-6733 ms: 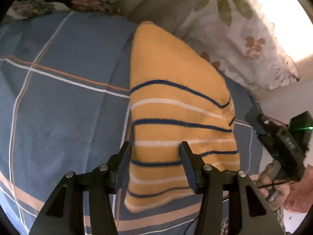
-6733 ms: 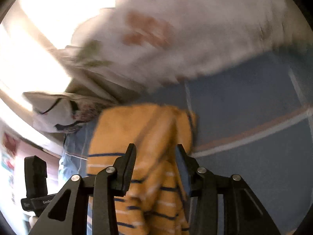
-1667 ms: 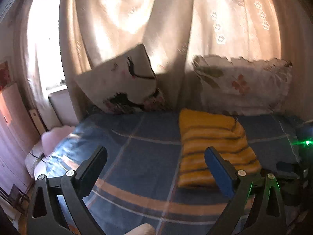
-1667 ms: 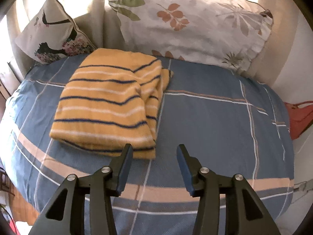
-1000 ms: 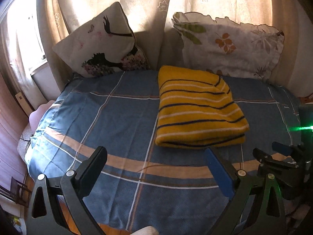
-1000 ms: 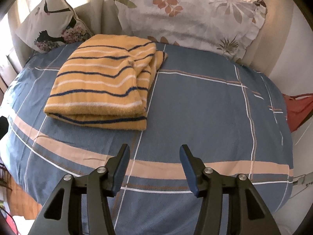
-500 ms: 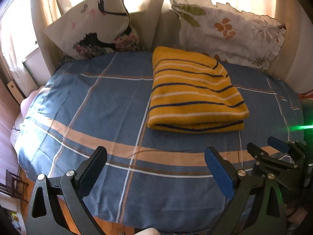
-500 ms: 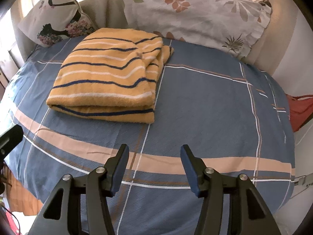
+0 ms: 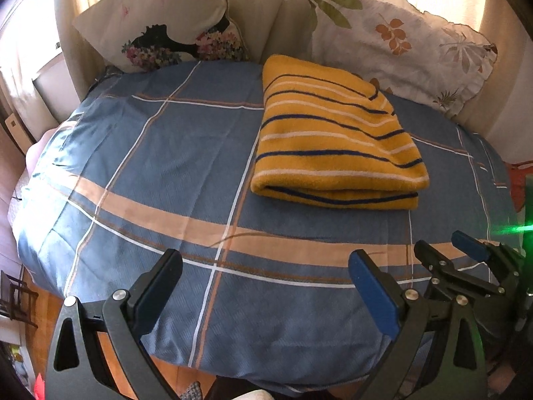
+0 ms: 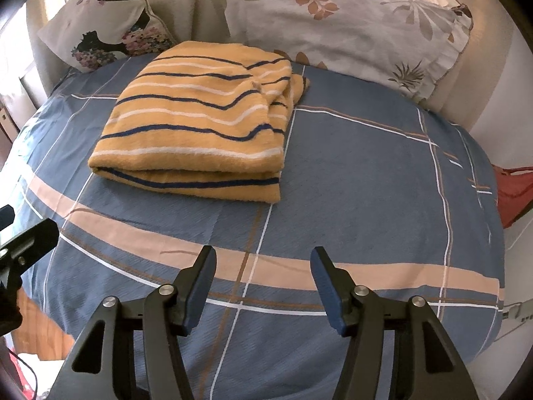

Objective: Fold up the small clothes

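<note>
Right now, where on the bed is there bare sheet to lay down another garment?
The plaid sheet is bare right of the folded yellow striped sweater, up to the leaf-print pillow. The near strip along the peach band is bare too, and the patch left of the sweater below the silhouette cushion. It is crowded at the back, where sweater meets pillows.
</note>
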A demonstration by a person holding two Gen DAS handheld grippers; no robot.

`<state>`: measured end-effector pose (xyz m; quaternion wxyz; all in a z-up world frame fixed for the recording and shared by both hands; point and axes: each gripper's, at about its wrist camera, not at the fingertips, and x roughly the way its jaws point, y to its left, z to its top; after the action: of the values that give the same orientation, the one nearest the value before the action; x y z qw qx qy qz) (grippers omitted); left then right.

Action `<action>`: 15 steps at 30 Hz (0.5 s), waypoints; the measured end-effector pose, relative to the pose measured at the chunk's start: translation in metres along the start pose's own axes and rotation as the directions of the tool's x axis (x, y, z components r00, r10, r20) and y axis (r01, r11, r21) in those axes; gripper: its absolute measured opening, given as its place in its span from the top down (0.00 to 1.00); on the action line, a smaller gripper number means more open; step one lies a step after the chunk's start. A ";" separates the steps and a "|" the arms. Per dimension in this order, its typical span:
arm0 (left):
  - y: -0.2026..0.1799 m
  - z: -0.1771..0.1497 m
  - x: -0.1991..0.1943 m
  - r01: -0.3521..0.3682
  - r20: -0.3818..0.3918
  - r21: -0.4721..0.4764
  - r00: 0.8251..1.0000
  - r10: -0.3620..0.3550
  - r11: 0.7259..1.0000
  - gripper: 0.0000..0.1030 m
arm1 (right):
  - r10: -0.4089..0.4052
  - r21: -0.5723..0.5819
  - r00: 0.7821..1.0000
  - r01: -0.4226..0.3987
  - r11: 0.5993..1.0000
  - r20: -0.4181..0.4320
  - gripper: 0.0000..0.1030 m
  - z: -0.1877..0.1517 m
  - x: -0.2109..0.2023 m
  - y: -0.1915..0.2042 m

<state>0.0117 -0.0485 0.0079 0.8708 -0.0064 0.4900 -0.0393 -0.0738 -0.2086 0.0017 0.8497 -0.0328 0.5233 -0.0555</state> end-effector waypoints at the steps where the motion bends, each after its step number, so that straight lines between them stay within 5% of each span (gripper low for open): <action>1: 0.000 0.000 0.000 0.003 -0.003 -0.001 1.000 -0.003 1.000 0.03 | 0.000 -0.002 1.000 0.000 1.000 0.000 0.39 0.000 0.000 0.001; 15: 0.008 -0.007 0.001 0.033 -0.028 -0.031 0.999 -0.034 0.999 0.03 | 0.004 -0.023 1.000 -0.004 1.000 0.003 0.38 -0.005 -0.004 0.014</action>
<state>0.0069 -0.0400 0.0029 0.8628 -0.0272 0.5026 -0.0464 -0.0795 -0.1942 0.0011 0.8503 -0.0418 0.5225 -0.0477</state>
